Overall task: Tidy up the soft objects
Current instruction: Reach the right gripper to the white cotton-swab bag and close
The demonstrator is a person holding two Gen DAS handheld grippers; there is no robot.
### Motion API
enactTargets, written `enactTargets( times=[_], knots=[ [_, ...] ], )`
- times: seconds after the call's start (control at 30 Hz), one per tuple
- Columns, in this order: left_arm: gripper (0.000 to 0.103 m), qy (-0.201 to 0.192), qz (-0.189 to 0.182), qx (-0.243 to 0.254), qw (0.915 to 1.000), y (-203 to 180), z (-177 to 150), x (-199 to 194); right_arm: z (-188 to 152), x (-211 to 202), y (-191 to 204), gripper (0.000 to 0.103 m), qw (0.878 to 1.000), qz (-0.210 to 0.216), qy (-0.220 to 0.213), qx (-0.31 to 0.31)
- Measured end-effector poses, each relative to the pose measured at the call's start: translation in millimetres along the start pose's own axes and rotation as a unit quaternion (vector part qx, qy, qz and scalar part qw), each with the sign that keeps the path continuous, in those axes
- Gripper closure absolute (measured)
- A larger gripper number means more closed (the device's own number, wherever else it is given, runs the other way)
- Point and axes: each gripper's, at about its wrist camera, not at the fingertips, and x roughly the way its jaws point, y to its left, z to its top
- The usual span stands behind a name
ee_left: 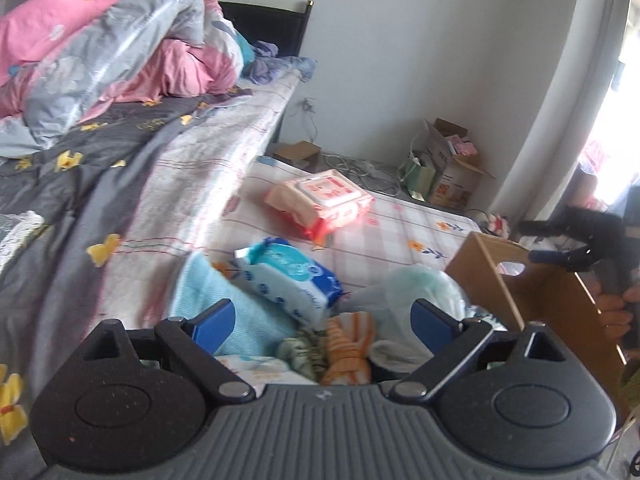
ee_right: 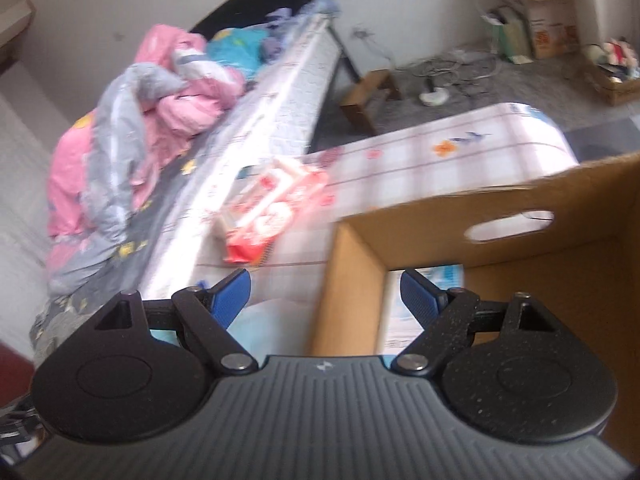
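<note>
Soft stuff sits heaped on the checked surface [ee_left: 400,224], orange striped cloth [ee_left: 347,354] right between the spread, empty left tongs [ee_left: 322,320]. Right tongs [ee_right: 326,294], also spread, hover at the cardboard box [ee_right: 496,204] rim. I'd drop low, pinch the bunched middle.

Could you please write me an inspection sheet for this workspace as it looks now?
Surface: checked mat beside the bed.
Job's things: red wipes pack alone on the mat; blue wipes pack, blue towel, orange cloth and white bag piled near the box; one pack already lies in the box.
Clutter: quilts heaped on the bed.
Grippers: left gripper open over the pile; right gripper open at the box's edge.
Cables: loose cords on the floor.
Surroundings: cartons by the wall.
</note>
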Motion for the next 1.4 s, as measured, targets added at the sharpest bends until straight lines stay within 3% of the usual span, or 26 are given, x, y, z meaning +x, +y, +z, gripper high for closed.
enactTargets(
  times=[0.17, 0.4, 0.53, 0.77, 1.0, 1.27, 1.4],
  knots=[
    [0.008, 0.004, 0.035, 0.009, 0.9993, 15, -10, -4, -6, -17, 76, 0.02, 0.996, 0.059, 0.037, -0.05],
    [0.012, 0.018, 0.038, -0.006, 0.9991, 30, -13, 6, -33, 24, 176, 0.021, 0.977, 0.136, 0.115, -0.12],
    [0.016, 0.02, 0.051, -0.002, 0.9985, 39, -13, 8, -40, 54, 206, 0.021, 0.969, 0.151, 0.142, -0.132],
    [0.017, 0.028, 0.019, -0.008, 0.9994, 40, 1, 26, -36, 109, 197, 0.021, 0.97, 0.128, 0.17, -0.115],
    [0.027, 0.059, -0.008, -0.015, 0.9981, 30, 10, 57, -27, 137, 177, 0.022, 0.972, 0.123, 0.189, -0.068],
    [0.029, 0.072, 0.005, -0.018, 0.9972, 46, -3, 36, -46, 123, 170, 0.027, 0.96, 0.162, 0.225, -0.033],
    [0.031, 0.093, 0.007, -0.038, 0.9949, 62, -11, 29, -69, 118, 172, 0.034, 0.946, 0.19, 0.264, 0.009]
  ],
)
